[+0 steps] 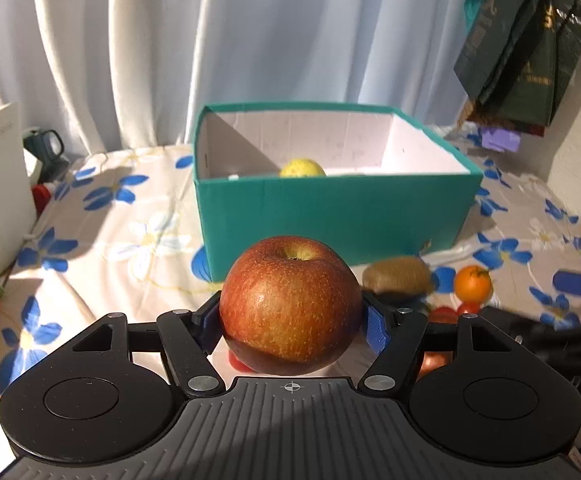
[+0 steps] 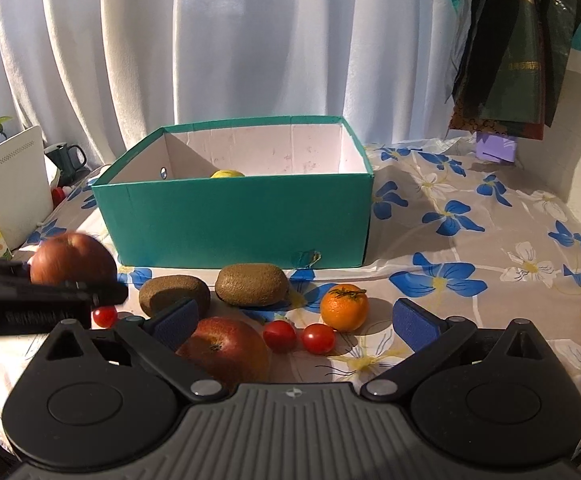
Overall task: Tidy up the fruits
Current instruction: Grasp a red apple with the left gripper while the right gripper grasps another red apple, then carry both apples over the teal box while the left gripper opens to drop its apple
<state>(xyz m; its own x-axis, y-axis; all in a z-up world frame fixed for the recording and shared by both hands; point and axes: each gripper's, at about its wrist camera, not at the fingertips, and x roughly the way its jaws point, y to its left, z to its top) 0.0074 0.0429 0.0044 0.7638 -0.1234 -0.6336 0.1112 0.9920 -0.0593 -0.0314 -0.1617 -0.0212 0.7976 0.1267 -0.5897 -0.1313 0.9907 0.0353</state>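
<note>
White curtains (image 2: 250,40) hang behind a table under a blue-flowered cloth (image 2: 470,216), sunlit.

The red apple (image 1: 290,304) has smooth, faintly glossy, speckled skin. The teal box (image 1: 330,208) looks like matt cardboard with a pale papery inside. The kiwis (image 2: 250,284) are dull and fuzzy, the cherry tomatoes (image 2: 318,338) shiny, and the flowered tablecloth (image 2: 470,240) is soft, creased cloth.

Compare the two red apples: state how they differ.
The held apple sits clamped between the left gripper pads, lifted off the tablecloth; the second apple lies on the cloth, ungripped, in front of the open right gripper. The held one's stem dimple faces up; the other's faces sideways. Both are red-orange.
</note>
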